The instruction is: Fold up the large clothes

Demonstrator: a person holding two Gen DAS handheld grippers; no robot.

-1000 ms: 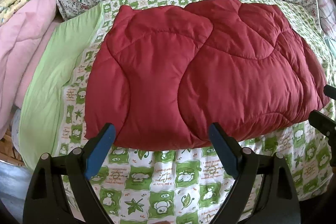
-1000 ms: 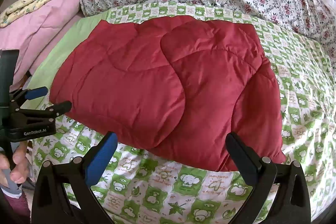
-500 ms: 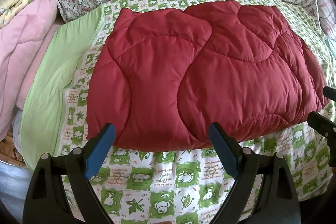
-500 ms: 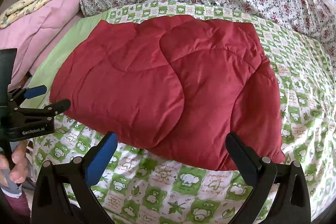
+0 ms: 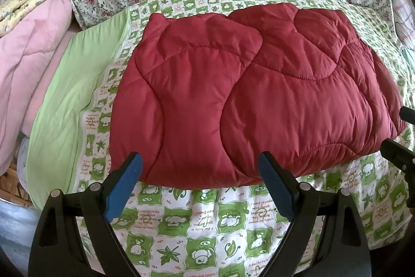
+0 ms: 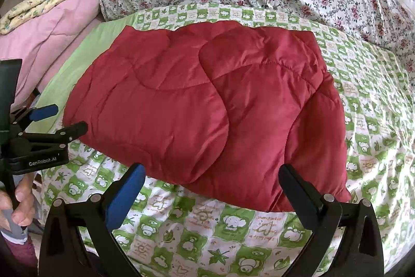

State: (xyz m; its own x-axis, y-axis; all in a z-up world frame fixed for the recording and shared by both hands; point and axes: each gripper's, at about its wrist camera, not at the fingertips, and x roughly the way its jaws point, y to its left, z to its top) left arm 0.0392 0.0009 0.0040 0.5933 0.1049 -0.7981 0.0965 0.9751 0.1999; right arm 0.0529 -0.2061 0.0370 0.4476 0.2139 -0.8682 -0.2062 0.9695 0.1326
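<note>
Edged slightly nearer folded red coat (image 5: 249, 95), both hand-held grippers (image 5: 199, 183) (image 6: 211, 188) apart, empty; fold apparently finished.

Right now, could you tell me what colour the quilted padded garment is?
Dark red quilted padded garment, clearest in the right wrist view.

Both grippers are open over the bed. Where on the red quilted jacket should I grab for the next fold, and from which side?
Probably the near hem of the red quilted jacket, approached from the front, low over the green checked sheet. That edge faces both open grippers: left gripper near its left corner, right gripper near the right corner. It looks puffy and layered, so pinch the whole thickness.
</note>
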